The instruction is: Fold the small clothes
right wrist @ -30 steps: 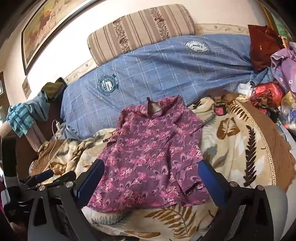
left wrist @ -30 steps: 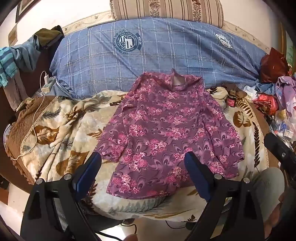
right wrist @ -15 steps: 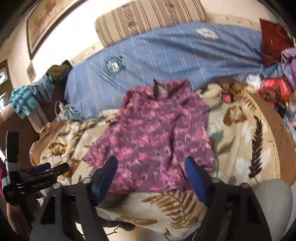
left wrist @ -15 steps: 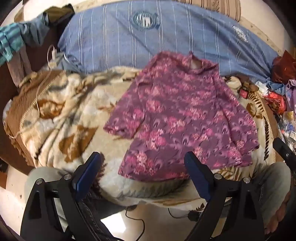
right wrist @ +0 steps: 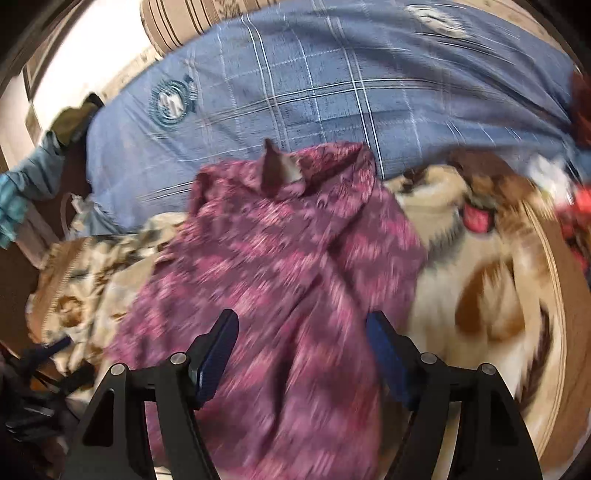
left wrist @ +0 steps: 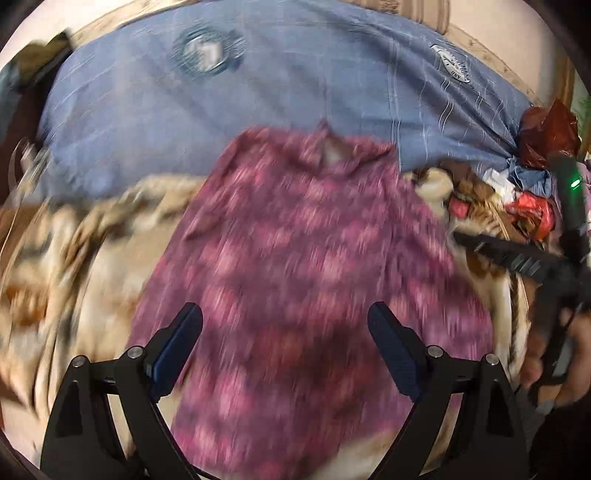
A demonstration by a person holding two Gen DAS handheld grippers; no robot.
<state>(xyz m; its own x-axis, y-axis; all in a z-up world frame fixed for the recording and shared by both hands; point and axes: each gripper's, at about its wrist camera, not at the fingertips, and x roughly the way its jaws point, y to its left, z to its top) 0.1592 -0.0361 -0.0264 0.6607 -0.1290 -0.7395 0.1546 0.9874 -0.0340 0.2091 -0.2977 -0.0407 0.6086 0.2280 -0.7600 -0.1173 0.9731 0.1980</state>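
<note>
A small purple-pink floral shirt [left wrist: 295, 258] lies spread on a cream leaf-patterned blanket [left wrist: 92, 266], collar toward the blue pillow. My left gripper [left wrist: 284, 332] is open and empty, close above the shirt's lower part. My right gripper [right wrist: 301, 343] is open and empty, narrower than before, low over the shirt [right wrist: 288, 266] near its lower middle. The right gripper also shows at the right edge of the left wrist view [left wrist: 524, 262]. Both views are motion-blurred.
A blue plaid pillow [right wrist: 332, 85] lies behind the shirt, a striped cushion [right wrist: 177, 22] beyond it. Bags and clutter [left wrist: 543, 177] pile at the right. Clothes [right wrist: 22, 192] hang at the left. The cream leaf-patterned blanket [right wrist: 480, 295] extends right of the shirt.
Both grippers have moved forward and down toward the shirt, which now fills more of each view. The right gripper's jaws have narrowed. The shirt has not moved.
</note>
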